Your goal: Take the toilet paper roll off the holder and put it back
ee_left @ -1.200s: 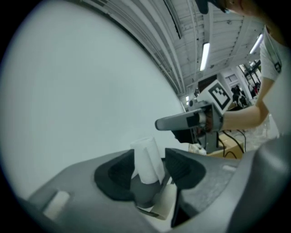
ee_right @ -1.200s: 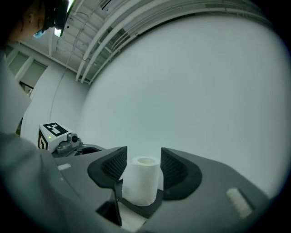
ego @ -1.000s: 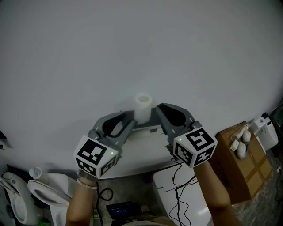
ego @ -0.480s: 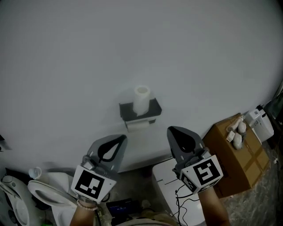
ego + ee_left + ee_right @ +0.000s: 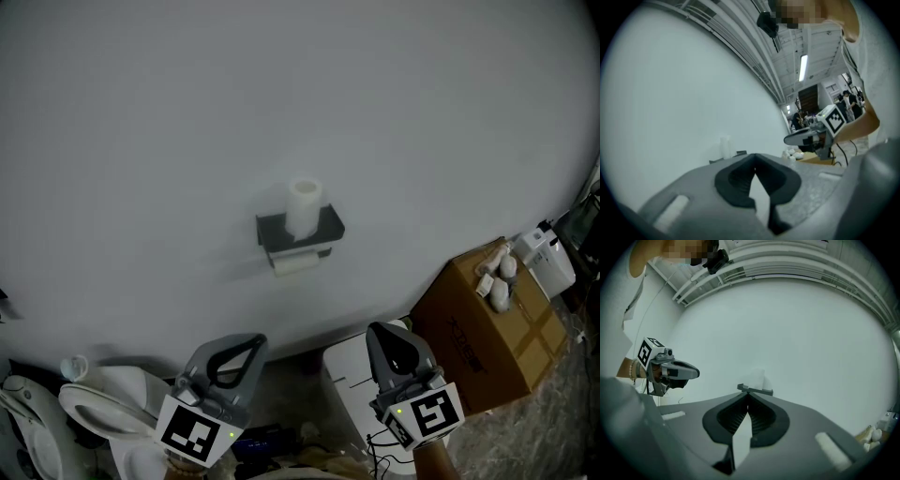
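Left gripper [image 5: 253,341] and right gripper [image 5: 377,332] have pulled back, jaws together, empty; toilet paper roll [image 5: 303,208] stands on its holder [image 5: 330,226] well beyond their tips, seemingly replaced

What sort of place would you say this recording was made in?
Probably a mock bathroom corner inside a larger workshop: a toilet paper roll stands on a wall holder, a toilet sits below left, and the left gripper view shows a high ceiling with a strip light.

The white toilet paper roll [image 5: 303,206] stands up straight on top of the dark holder [image 5: 330,228] on the wall, well out in front of the left gripper [image 5: 255,341] and the right gripper [image 5: 377,332], about midway between them.
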A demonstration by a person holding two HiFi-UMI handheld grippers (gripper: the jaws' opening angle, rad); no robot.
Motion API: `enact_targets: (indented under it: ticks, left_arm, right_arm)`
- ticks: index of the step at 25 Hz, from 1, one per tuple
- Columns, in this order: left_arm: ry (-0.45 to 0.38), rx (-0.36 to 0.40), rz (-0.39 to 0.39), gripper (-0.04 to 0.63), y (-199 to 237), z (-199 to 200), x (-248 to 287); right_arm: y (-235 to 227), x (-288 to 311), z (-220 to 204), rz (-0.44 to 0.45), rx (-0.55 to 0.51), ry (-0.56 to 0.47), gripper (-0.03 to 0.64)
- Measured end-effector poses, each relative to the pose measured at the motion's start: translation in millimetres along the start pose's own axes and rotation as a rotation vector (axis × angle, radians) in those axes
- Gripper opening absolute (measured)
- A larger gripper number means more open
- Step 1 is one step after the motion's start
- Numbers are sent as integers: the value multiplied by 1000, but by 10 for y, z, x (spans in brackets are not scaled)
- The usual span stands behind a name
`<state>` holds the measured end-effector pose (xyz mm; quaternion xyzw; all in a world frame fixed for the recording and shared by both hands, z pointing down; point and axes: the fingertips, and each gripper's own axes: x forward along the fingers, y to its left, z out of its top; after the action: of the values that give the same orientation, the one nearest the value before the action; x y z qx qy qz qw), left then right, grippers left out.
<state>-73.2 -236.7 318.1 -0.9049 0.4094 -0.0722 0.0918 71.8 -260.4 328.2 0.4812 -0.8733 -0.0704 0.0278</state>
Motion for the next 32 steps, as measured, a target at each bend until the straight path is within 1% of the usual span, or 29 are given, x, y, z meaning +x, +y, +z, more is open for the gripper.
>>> enact_targets:
  ticks: [3,9,14,18,20,30,32]
  left_arm:
    - [16,-18,2,-6,-46,-131,-89]
    - [36,-41,1,-6,-174,-334,-188]
    - [28,-76,1,-6,-231,-403,-186]
    - [23,-98,2,-6,-251,-410,-178]
    - [23,-98,2,-6,-251,-402,-176]
    - [25,-79,3,-6,-269,-373,-170]
    - [23,-80,3,-6,-272,-361,-170]
  right_arm:
    - [72,-73,-56,-10,19,22,3]
    - [193,-141,-117,0,29,38,3]
    - [272,-133,-210,11,52,52,3]
    - [299,-138,-249,22,39,49,5]
    - [298,-145,-255,18,48,62,5]
    - [268,-203,-212,0,52,54,3]
    - [253,-212,-195,-3,47,40,5]
